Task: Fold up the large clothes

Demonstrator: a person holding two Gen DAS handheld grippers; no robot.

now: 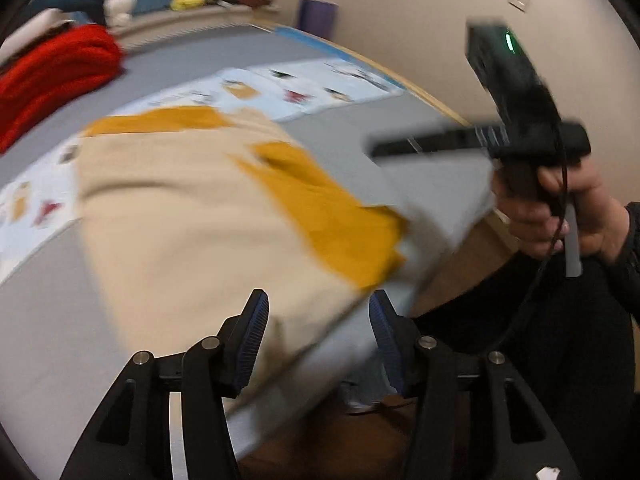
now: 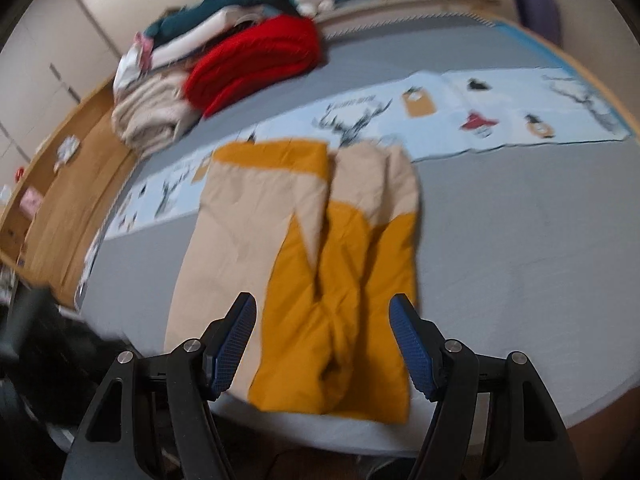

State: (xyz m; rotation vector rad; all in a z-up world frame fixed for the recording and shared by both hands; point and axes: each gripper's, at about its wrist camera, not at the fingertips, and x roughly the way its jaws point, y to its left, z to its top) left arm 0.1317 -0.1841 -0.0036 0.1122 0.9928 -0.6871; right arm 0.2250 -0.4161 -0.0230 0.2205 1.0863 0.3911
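Beige-and-mustard garment (image 2: pixel 304 248) flat on grey bed (image 2: pixel 520 260), both grippers apart

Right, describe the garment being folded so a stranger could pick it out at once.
Start at the grey bed. Near its front edge, in front of the pale blue printed strip, lies the beige and mustard garment, spread flat. The other clothes are heaped at the far corner; only this one is two-toned and flat.

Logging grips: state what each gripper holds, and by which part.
Nothing is held. The left gripper and right gripper both stand open above the beige and mustard garment, pads clear of it.
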